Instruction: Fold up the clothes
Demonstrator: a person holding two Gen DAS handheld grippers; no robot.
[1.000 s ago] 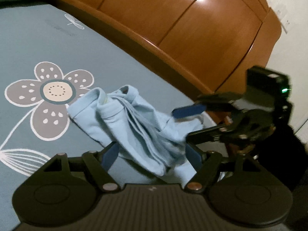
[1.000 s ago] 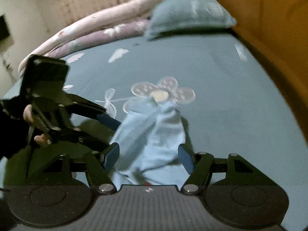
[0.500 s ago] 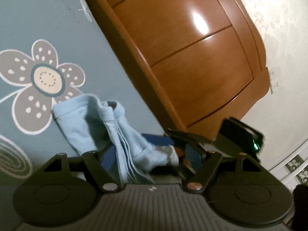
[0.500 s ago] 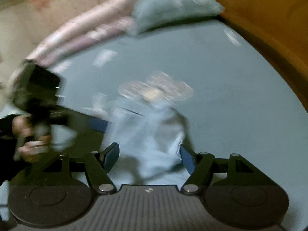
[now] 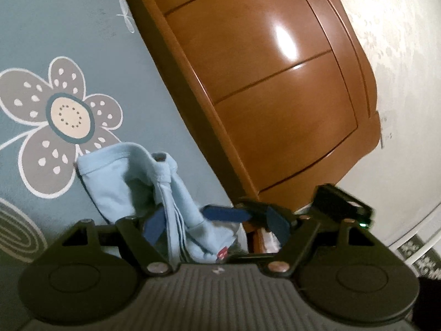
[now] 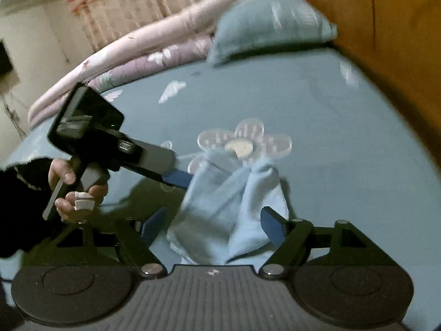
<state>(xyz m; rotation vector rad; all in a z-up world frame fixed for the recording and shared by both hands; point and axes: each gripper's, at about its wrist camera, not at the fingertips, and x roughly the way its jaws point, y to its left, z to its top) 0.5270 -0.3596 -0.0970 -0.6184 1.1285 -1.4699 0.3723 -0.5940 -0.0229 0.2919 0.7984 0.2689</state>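
A light blue garment (image 5: 143,182) lies bunched on the teal sheet beside a grey flower print. My left gripper (image 5: 215,215) stands wide with the garment's near folds between its jaws, the left pad (image 5: 155,226) against the cloth without pinching it. In the right wrist view the garment (image 6: 228,201) rises in a crumpled heap between my right gripper (image 6: 213,212) jaws, which are opening. A blue finger (image 6: 176,178) of the left gripper touches the heap's left side. A hand (image 6: 74,190) holds that gripper.
A glossy wooden headboard (image 5: 261,88) runs along the bed's edge close to the garment. A teal pillow (image 6: 270,24) and rolled pink and lilac quilts (image 6: 154,44) lie at the far end of the bed. The teal sheet (image 6: 344,165) spreads to the right.
The left wrist view has rolled and come closer to the garment. The right gripper's jaws have spread wider around the cloth. The left gripper's finger has come up against the heap.
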